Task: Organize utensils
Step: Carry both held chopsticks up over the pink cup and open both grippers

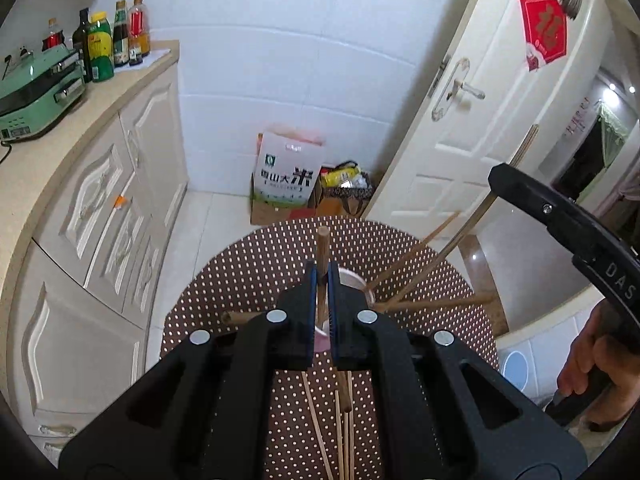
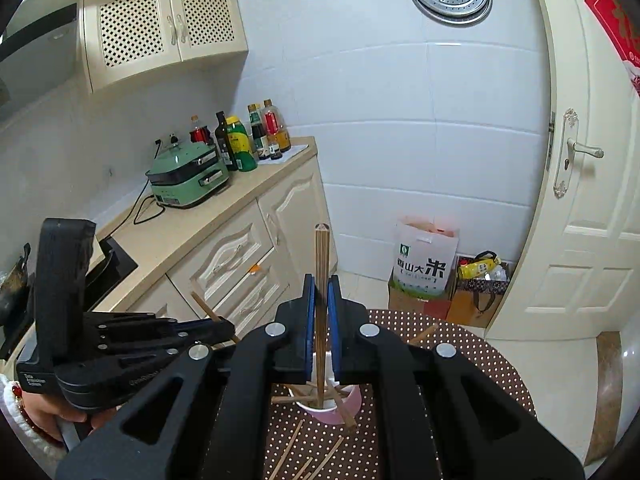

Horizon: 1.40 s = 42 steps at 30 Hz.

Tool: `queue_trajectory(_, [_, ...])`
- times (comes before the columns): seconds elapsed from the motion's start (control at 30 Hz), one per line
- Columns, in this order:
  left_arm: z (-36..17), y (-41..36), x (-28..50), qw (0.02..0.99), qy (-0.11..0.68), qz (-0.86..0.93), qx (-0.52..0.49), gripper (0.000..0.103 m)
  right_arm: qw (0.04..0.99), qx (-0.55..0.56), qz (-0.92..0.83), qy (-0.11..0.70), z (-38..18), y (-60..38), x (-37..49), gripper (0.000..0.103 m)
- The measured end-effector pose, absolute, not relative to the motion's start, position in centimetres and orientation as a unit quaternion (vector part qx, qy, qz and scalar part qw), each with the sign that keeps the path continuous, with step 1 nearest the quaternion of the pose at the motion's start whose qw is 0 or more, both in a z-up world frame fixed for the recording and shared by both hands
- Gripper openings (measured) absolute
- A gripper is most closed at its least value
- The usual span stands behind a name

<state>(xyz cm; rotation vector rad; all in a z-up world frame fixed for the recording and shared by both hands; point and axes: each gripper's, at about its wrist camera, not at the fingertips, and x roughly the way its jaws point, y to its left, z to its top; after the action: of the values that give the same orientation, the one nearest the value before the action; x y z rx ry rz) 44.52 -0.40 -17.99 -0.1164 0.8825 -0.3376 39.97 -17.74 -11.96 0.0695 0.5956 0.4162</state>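
My left gripper (image 1: 322,280) is shut on a brown wooden chopstick (image 1: 322,248), held upright over a pink cup (image 1: 352,280) on the round polka-dot table (image 1: 248,264). Several chopsticks lean out of the cup. My right gripper (image 2: 321,292) is shut on a wooden chopstick (image 2: 321,256), upright, its lower end inside the pink cup (image 2: 332,410). The left gripper shows at the left in the right wrist view (image 2: 224,330). The right gripper's finger (image 1: 532,196) shows at the right in the left wrist view, holding its chopstick. Several loose chopsticks (image 1: 340,420) lie on the table near me; they also show in the right wrist view (image 2: 316,460).
A counter (image 2: 192,228) with cabinets runs along the left, holding a green cooker (image 2: 186,180) and several bottles (image 2: 248,140). A rice bag (image 1: 286,176) and boxes stand on the floor by the wall. A white door (image 1: 480,120) is at the right.
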Motion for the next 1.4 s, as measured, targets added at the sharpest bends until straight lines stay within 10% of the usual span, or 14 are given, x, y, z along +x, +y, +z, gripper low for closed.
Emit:
queue_trajectory(1.13, [-20.3,-1.0,44.6,0.878,0.455,-0.147,-0.033,0.007,0.908,0.014,0.194,0.372,-17.1,-17.2,39.2,0.013])
queue_trajectory(1.23, [-20.1,-0.7,44.4,0.879,0.454,-0.142,-0.037,0.021,0.910,0.017,0.190,0.368,-16.8,-17.5,39.0,0.027])
queue_trajectory(1.3, [-19.9,-0.5,44.0,0.883,0.447,-0.138,-0.039,0.050,0.912,0.020,0.187,0.365,-16.6,-17.8,38.8,0.031])
queue_trajectory(1.4, [-19.7,-0.2,43.6,0.885,0.443,-0.137,-0.044,0.050,0.912,0.027,0.185,0.364,-16.5,-18.2,38.6,0.035])
